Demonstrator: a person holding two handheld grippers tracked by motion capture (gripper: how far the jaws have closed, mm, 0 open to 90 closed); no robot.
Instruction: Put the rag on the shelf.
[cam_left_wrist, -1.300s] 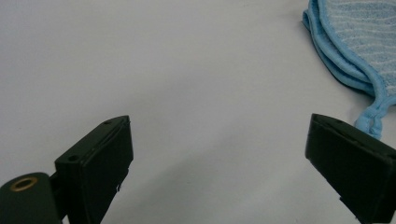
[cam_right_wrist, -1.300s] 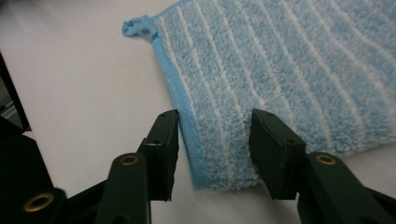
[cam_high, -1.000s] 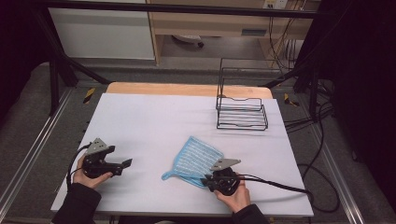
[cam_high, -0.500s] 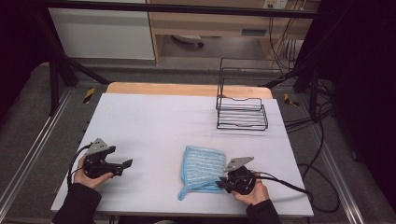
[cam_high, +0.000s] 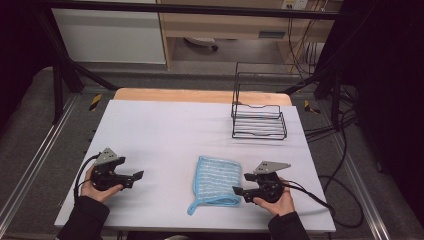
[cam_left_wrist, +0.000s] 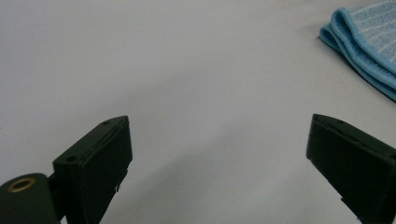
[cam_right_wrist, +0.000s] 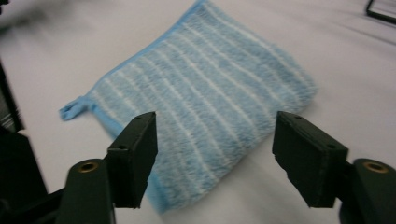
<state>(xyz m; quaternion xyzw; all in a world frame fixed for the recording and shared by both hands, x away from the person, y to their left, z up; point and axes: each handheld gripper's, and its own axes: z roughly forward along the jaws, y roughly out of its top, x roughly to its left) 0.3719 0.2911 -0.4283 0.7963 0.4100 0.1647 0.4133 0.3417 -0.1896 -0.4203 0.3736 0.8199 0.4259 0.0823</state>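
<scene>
Both forearms come in over the near edge of the table (cam_high: 165, 125). The right gripper (cam_high: 240, 190) lies level near the near right corner, pointing left at the folded blue cloth (cam_high: 216, 180). Its jaws have just been opening; they stand apart at the cloth's right edge, gripping nothing. The cloth lies flat by the near edge. The left gripper (cam_high: 137, 176), near the near left corner, is released, wide over bare table.

A pale grey-white, flat-topped bench (cam_high: 165, 130) with a light wooden far edge carries two things. A folded light-blue striped terry cloth (cam_high: 216, 181) lies flat near its front edge. A black wire rack (cam_high: 259, 120) stands toward the far right corner, well apart from the cloth.
</scene>
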